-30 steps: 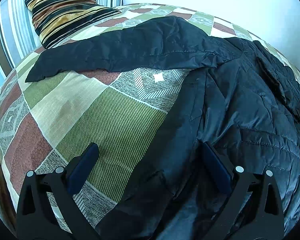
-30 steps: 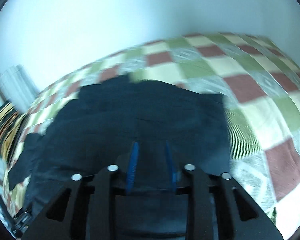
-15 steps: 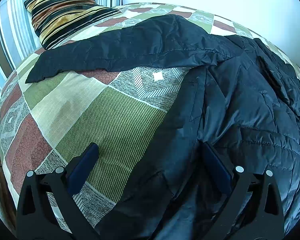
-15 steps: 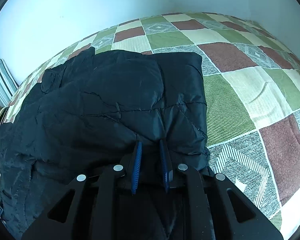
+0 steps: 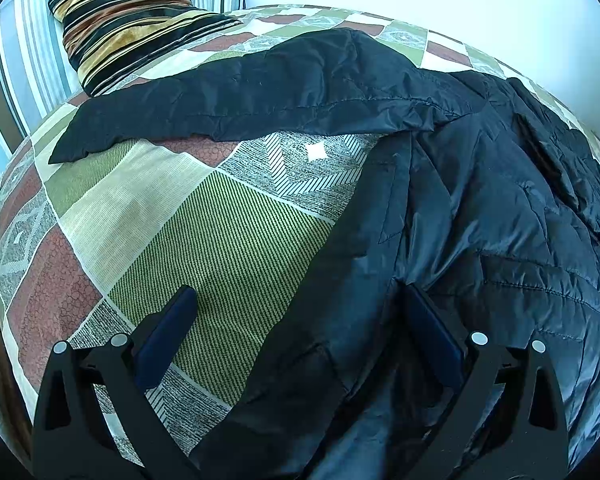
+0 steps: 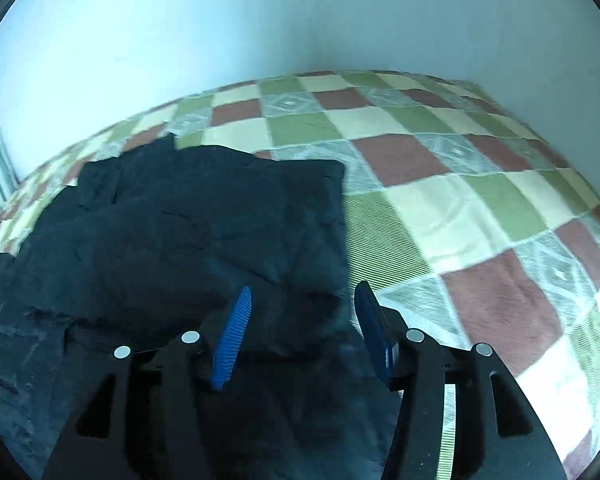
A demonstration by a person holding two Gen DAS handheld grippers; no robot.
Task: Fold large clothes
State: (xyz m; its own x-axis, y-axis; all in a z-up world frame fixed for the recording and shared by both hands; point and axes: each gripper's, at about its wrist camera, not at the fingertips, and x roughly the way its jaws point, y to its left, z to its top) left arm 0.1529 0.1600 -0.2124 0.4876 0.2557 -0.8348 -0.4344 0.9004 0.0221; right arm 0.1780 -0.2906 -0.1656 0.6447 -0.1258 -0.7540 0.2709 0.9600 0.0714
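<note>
Jacket: a black quilted jacket [image 5: 480, 208] lies spread over the bed, filling the right half of the left wrist view and the lower left of the right wrist view [image 6: 172, 248].
Sleeve: one sleeve [image 5: 236, 100] stretches flat toward the upper left of the left wrist view, its cuff end near the left edge of the bed.
Jacket edge: the front edge runs diagonally from the middle of the left wrist view down to the bottom centre, between the two fingers.
Left gripper: the left gripper [image 5: 296, 316] is spread wide at the bottom of its view; one finger is over the green patch of the cover, the other is over the jacket. It holds nothing.
Right gripper: the right gripper [image 6: 304, 320] is spread at the bottom centre of its view, both blue pads [image 6: 236, 328] over the jacket near its right edge, pinching nothing.
Bed cover: a patchwork cover [image 5: 204, 240] of green, cream, brown and grey squares lies under the jacket [image 6: 460, 200].
Pillow: a striped pillow [image 5: 128, 12] sits at the upper left of the left wrist view, apart from the sleeve.
Wall: a pale wall [image 6: 260, 20] fills the top of the right wrist view.
</note>
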